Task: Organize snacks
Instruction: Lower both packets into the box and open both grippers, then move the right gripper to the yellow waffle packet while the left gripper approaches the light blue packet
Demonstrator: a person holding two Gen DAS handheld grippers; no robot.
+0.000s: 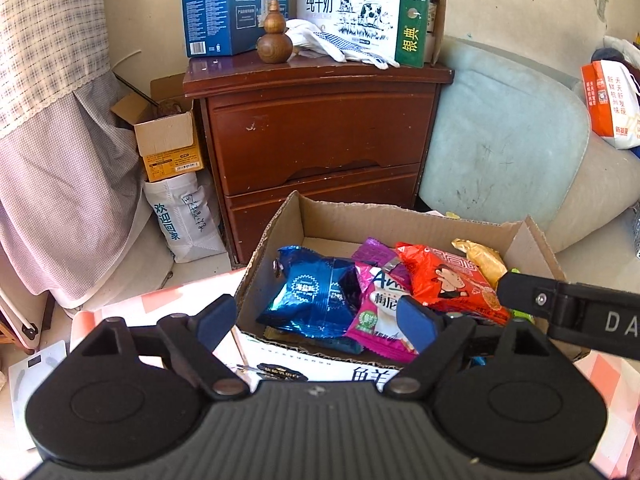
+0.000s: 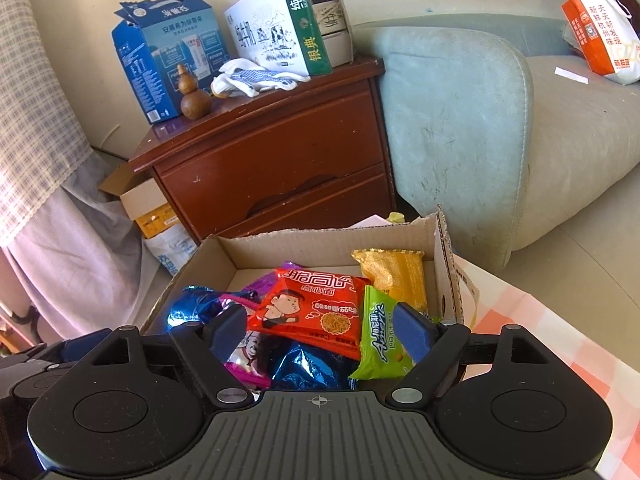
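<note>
An open brown corrugated cardboard box (image 2: 442, 264), stiff-walled with a torn, ragged rim, is seen standing on a counter covered in a pink-and-white checked cloth (image 2: 568, 344), in front of a dark red wooden two-drawer cabinet (image 2: 280, 152) and a pale blue-green upholstered sofa arm (image 2: 448, 120). The snacks are held loose inside the box, heaped against its near wall.

All are judged light, soft, air-puffed pouches of slick film, easily crushed and apt to slide; each is best taken at a flat crimped end seam or a corner rather than across the swollen middle.

Topmost lies the red plastic noodle-snack packet with a cartoon figure (image 2: 316, 308), flat and crackly, its contents probably brittle. Beside it a shiny blue foil pillow pack (image 1: 316, 296) is seen, crumpled and reflective, likely the slipperiest. A magenta-and-white film packet (image 1: 376, 312) is tucked between the two. A lime-green glossy wrapper (image 2: 380, 336) leans at the right, and a gold matte-foil packet with saw-toothed ends (image 2: 394, 276) rests against the far right wall.

The left tongs (image 1: 316, 318) are spread wide over the box's near-left corner, nothing pinched between the blue pads. The right tongs (image 2: 320, 330) are likewise parted above the pile, with the red and green packets lying beneath the gap but not gripped.
</note>
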